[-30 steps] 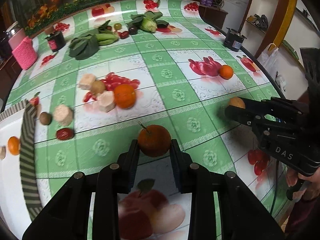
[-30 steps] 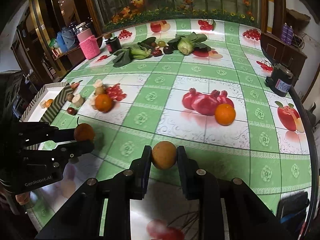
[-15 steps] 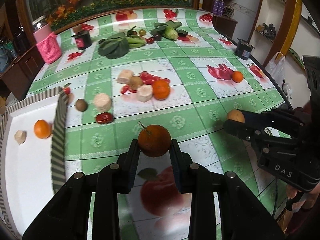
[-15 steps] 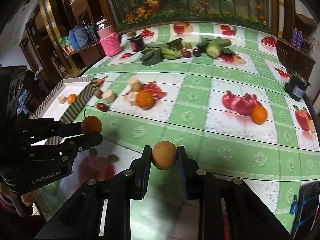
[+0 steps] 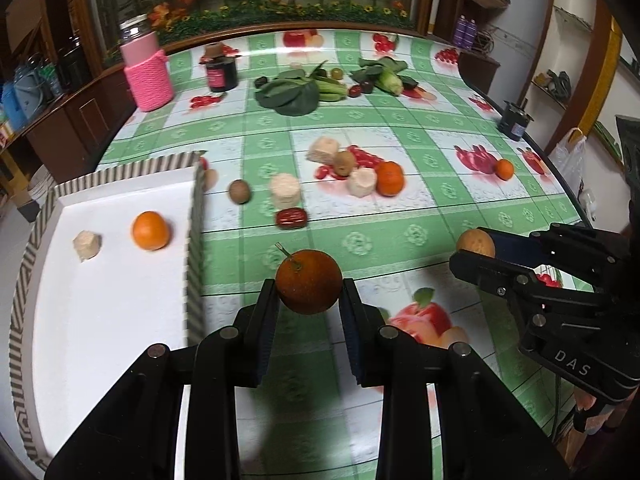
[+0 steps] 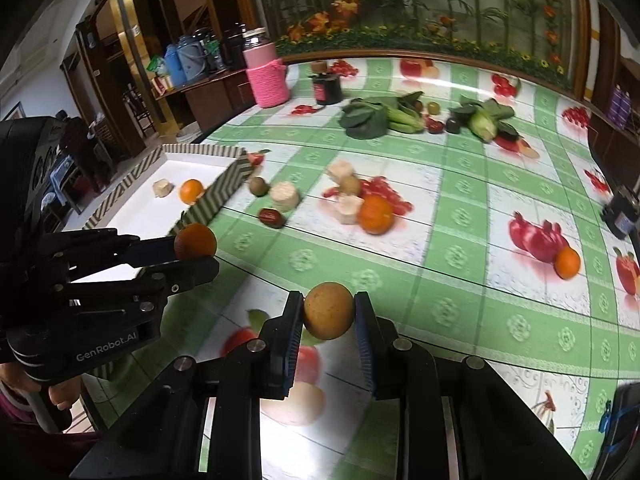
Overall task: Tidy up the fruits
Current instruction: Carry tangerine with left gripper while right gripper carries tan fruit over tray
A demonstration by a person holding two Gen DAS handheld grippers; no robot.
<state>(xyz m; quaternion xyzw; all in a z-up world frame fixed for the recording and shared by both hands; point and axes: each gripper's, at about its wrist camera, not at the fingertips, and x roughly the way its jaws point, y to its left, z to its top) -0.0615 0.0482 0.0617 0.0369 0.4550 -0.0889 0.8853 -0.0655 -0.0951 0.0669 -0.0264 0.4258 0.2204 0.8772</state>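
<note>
- The left gripper [image 5: 309, 300] is clamped on a dark orange with a stem [image 5: 309, 281], held in the air above the table [image 5: 440, 208], just to the right of the white tray [image 5: 108, 280] with the striped rim.
- The right gripper [image 6: 328, 322] pinches a tan round fruit [image 6: 328, 310] between its blue pads, also off the cloth, near the table's front edge and further from the tray.
- The tray sits at the table's left edge; a small orange [image 5: 151, 230] and a pale chunk [image 5: 86, 245] already lie in its far half, while the near half is bare.
- The step in hand seems to be carrying both fruits to the tray. To do it well, I would lift the stemmed orange clear over the striped wall, lower it onto the bare near part, then open the jaws only when it is low, since round fruit will likely roll.
- The tan fruit should follow second, so the two grippers do not crowd each other over the tray.
- Loose fruit left on the cloth: a kiwi [image 5: 239, 191], a red date [image 5: 291, 218], a big orange [image 5: 390, 178].
</note>
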